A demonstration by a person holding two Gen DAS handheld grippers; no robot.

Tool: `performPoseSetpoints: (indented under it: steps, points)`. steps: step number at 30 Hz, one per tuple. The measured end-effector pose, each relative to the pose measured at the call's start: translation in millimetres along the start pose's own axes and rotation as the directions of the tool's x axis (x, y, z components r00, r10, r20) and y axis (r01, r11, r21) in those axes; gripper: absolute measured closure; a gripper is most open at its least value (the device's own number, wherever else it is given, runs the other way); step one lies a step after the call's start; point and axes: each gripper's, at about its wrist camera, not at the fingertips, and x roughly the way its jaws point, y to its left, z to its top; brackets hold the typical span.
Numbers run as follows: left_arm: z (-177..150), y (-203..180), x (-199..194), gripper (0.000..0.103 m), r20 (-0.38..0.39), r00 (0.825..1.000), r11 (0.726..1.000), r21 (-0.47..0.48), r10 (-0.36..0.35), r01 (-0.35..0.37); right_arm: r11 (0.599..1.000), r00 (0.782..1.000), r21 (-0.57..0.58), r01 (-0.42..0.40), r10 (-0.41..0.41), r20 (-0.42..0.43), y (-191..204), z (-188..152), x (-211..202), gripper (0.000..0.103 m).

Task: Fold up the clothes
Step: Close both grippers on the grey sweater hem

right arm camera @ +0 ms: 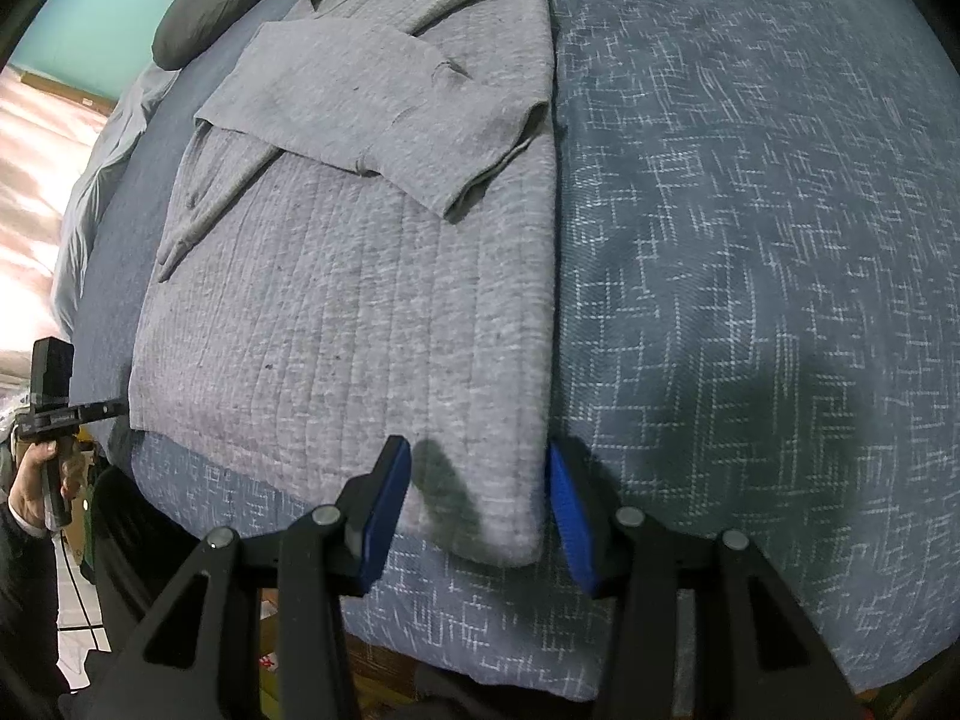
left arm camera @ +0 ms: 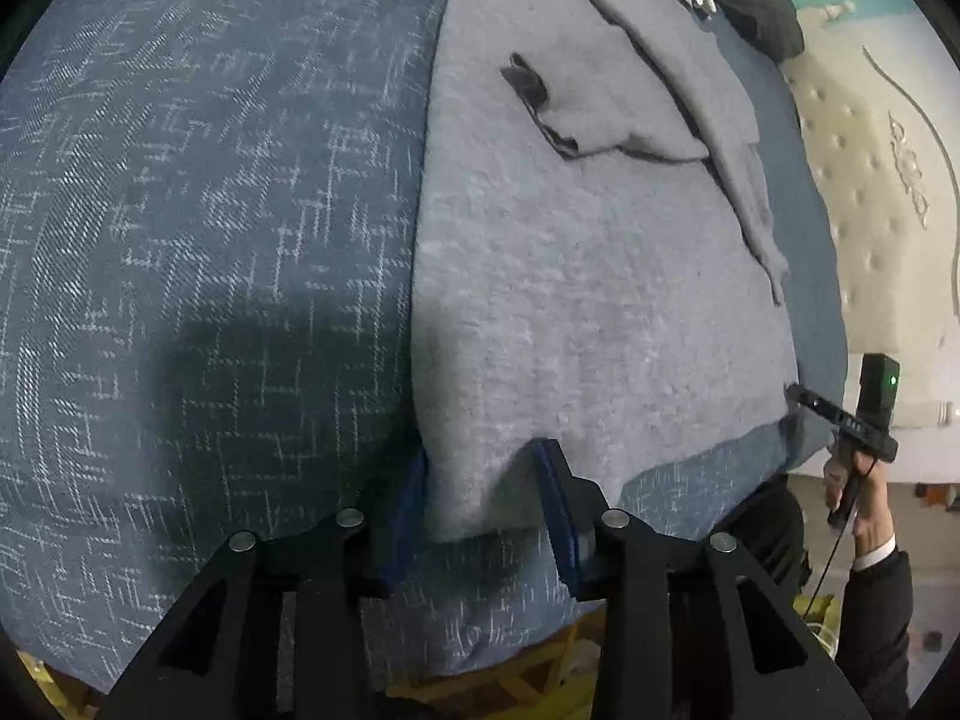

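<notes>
A grey quilted garment [left arm camera: 600, 300] [right arm camera: 360, 312] lies flat on a blue patterned bedspread, its sleeves [right arm camera: 372, 102] folded across the chest. My left gripper [left arm camera: 483, 480] points down at the garment's near left corner. It is open, its blue pads straddling the corner, with cloth lying between them unpinched. At the near right corner my right gripper [right arm camera: 477, 480] also stands open, one pad on the cloth and the other just off the side edge. Each gripper shows in the other's view, held by a hand: the right gripper [left arm camera: 864, 420] and the left gripper [right arm camera: 66, 414].
The bedspread [left arm camera: 210, 240] [right arm camera: 750, 240] stretches wide on both sides of the garment. A dark pillow [right arm camera: 228, 0] and other clothes sit at the far end. A cream quilted mattress [left arm camera: 870, 180] lies beyond the bed. The bed's near edge runs just below the grippers.
</notes>
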Motion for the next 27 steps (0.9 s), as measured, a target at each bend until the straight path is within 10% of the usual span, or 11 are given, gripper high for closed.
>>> performPoseSetpoints:
  steps: [6, 13, 27]
  points:
    - [-1, -5, -13, 0.095, 0.009, 1.0, 0.999, 0.025, 0.023, -0.024, 1.0, 1.0, 0.001, -0.004, 0.004, 0.007, -1, 0, -4, 0.055]
    - [5, -8, -19, 0.098, 0.053, 0.998, 0.997, 0.067, 0.027, -0.031, 0.998, 0.999, -0.06, 0.015, -0.013, 0.038, 9, 1, -9, 0.093]
    - [3, -27, -88, 0.099, 0.215, 0.977, 0.992, 0.121, 0.0, -0.027, 0.986, 0.983, -0.166, 0.003, 0.027, 0.18, 44, 4, -65, 0.099]
